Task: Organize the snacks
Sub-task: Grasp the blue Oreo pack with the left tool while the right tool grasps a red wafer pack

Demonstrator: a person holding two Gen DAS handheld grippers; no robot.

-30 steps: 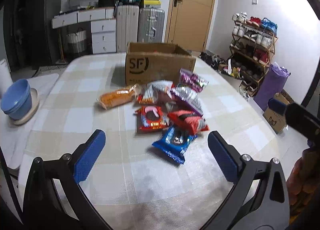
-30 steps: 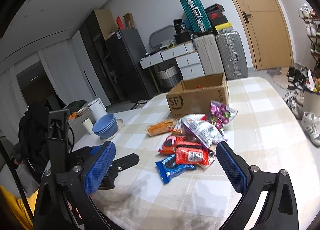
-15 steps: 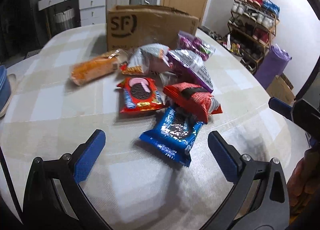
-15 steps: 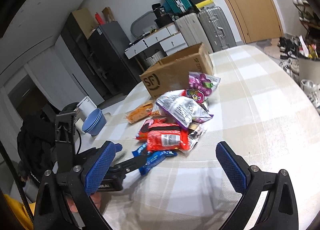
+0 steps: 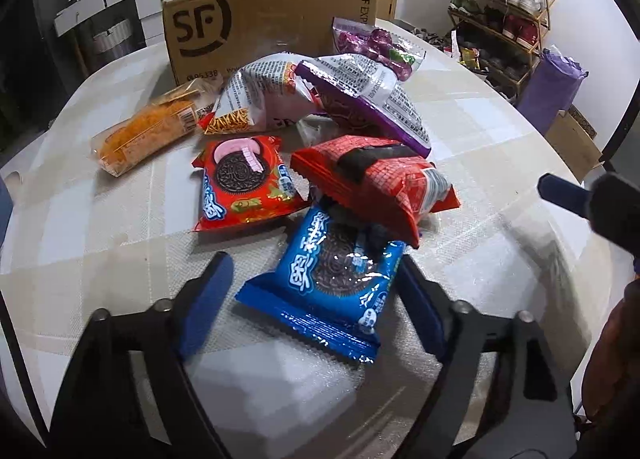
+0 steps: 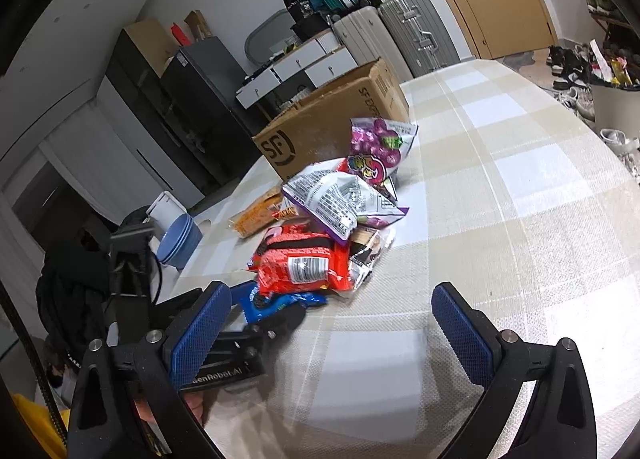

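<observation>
Your left tongs (image 5: 312, 291) are closing around the blue pack (image 5: 332, 279) at the near edge of the snack pile on the tabletop (image 5: 100, 243), pads not yet pressing. The right tongs (image 6: 332, 323) hang wide open and empty over bare cloth. The red bag (image 5: 376, 183) overlaps the pack's far end, so lifting could drag it along, and the slick wrapper may slip. The box (image 5: 272, 23) waits behind.
</observation>
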